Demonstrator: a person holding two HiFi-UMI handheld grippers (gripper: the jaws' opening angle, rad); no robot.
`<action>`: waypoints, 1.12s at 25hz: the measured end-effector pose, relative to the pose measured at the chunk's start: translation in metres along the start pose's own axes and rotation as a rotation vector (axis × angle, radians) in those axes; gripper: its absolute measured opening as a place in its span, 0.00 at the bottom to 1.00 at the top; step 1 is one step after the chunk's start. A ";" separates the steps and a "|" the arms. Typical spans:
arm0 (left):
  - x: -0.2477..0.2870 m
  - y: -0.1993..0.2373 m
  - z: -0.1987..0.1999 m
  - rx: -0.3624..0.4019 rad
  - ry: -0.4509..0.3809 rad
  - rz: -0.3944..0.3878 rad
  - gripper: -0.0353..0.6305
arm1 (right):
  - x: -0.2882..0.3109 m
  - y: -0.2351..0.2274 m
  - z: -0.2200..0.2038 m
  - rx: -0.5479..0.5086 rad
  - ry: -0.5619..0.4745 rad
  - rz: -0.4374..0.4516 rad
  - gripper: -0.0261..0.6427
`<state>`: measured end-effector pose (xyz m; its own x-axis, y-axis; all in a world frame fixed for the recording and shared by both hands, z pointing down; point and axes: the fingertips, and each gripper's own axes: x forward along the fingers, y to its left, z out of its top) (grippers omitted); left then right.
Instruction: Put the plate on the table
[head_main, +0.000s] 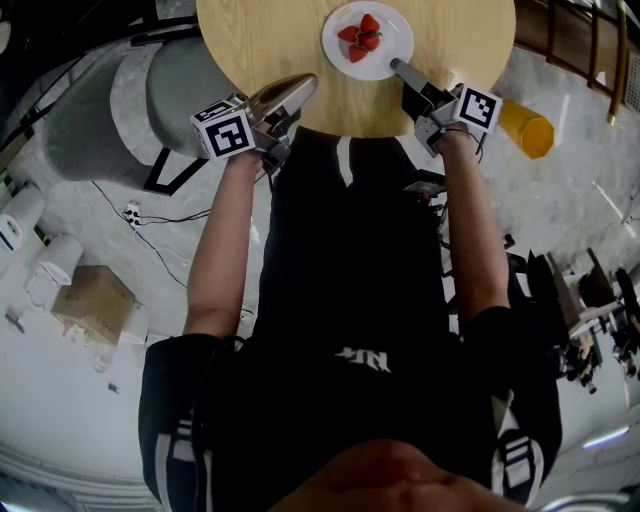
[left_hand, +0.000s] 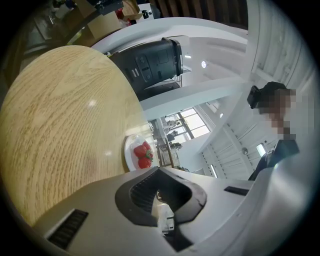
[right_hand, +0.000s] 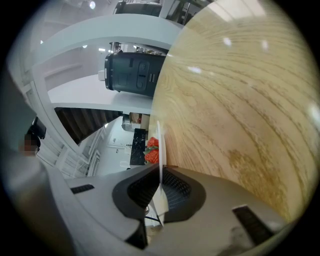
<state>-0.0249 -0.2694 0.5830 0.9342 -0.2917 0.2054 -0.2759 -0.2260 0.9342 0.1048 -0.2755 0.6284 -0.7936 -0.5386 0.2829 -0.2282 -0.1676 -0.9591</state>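
Plate (head_main: 396, 48) lying on tabletop (head_main: 270, 40) just inside near edge, near rim pinched in clenched right claw (head_main: 397, 68). Left claw (head_main: 300, 86) clenched empty, well left at same edge. Ahead of tips: strawberries (head_main: 361, 38), then bare wood, open all round.

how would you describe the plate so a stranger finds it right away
Find the round wooden table at the top of the head view. By the edge nearest the person is a white plate, its rim pinched by the right hand-held gripper. It is the only dish there, holding red strawberries.
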 end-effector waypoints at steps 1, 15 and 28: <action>0.000 0.000 0.000 0.000 0.001 -0.001 0.05 | 0.000 0.000 0.000 -0.006 0.002 -0.006 0.06; 0.005 -0.001 -0.009 -0.003 0.041 -0.010 0.05 | 0.003 -0.002 0.003 -0.122 0.012 -0.126 0.10; 0.010 -0.002 -0.014 0.014 0.067 -0.001 0.05 | -0.001 -0.012 0.009 -0.446 0.069 -0.335 0.15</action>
<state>-0.0122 -0.2589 0.5874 0.9474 -0.2285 0.2241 -0.2779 -0.2398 0.9302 0.1131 -0.2803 0.6399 -0.6683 -0.4581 0.5861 -0.6789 0.0534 -0.7323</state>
